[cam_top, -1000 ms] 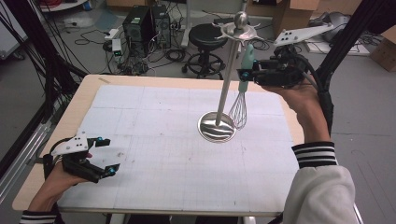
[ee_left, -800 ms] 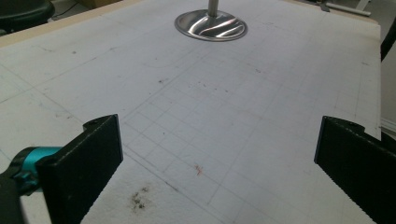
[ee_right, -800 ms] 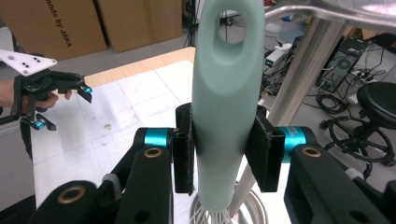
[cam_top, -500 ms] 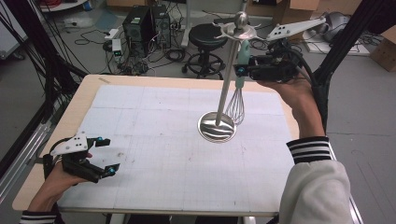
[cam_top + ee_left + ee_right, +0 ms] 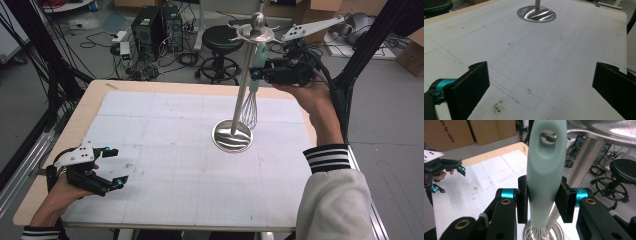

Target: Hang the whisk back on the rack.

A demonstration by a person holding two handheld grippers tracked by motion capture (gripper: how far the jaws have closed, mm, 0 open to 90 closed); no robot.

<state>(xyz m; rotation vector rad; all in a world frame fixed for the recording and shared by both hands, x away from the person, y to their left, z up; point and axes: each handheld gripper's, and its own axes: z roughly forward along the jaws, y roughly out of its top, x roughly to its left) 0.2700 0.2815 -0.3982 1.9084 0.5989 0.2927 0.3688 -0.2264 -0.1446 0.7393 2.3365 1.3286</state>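
Observation:
A steel rack stands mid-table on a round base, with a thin pole and a ring of hooks at the top. My right gripper is shut on the mint-green handle of a whisk, held upright just below the hooks. The wire head hangs beside the pole, above the base. In the right gripper view a hook's tip shows through the handle's hanging hole. My left gripper rests open at the table's near left with nothing between its jaws. In its own view the left gripper faces the rack base.
A white gridded mat covers the wooden table. Behind the table, on the floor, stand a black stool, computer boxes and loose cables. A black frame post rises at the right.
My right hand has shifted the whisk slightly up and left, closer to the rack's pole and hooks. The left hand has stayed put.

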